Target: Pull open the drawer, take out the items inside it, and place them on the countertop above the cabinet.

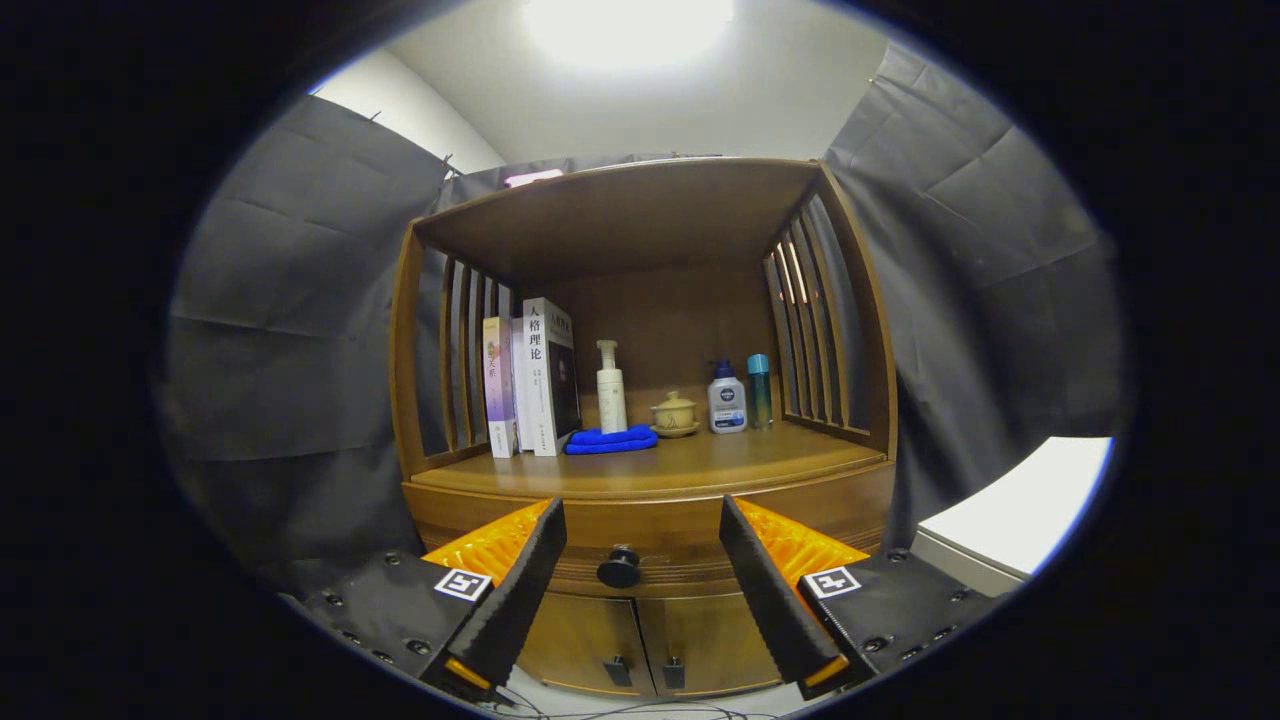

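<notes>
A wooden cabinet stands ahead with its drawer (pixel 650 545) closed under the countertop (pixel 690 462). The drawer's round dark knob (pixel 619 568) sits between my fingers, a little beyond them. My gripper (pixel 640 590) is open, with nothing held. The drawer's contents are hidden behind its front.
On the countertop stand books (pixel 530 378), a white pump bottle (pixel 611 390), a folded blue cloth (pixel 610 440), a small lidded cup (pixel 674 414), a squat bottle (pixel 727 400) and a teal bottle (pixel 759 390). Two small doors (pixel 640 640) lie below the drawer. A white surface (pixel 1010 515) is at the right.
</notes>
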The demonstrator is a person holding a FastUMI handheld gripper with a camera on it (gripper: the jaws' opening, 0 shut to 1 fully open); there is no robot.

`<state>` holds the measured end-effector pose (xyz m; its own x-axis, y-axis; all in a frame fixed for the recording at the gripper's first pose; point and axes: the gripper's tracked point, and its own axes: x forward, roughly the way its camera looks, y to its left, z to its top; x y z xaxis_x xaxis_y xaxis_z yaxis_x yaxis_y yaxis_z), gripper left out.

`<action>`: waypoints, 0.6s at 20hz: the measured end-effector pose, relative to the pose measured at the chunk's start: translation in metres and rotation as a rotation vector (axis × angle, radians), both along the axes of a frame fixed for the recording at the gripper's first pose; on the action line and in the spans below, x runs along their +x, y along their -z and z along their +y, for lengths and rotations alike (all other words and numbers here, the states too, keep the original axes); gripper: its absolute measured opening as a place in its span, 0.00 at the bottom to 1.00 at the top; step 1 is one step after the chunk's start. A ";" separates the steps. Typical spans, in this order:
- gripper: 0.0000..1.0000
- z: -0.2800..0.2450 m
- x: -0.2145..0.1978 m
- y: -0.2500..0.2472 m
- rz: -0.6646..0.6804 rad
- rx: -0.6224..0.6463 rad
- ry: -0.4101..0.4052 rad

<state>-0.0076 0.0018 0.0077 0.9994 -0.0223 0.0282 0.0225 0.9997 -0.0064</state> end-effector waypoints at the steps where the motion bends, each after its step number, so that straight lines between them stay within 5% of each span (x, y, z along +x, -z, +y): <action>1: 0.98 -0.002 0.000 0.000 -0.003 0.007 0.001; 12: 0.98 -0.001 0.001 -0.002 -0.012 0.003 -0.005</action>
<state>-0.0063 0.0010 0.0094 0.9991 -0.0176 0.0398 0.0177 0.9998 -0.0029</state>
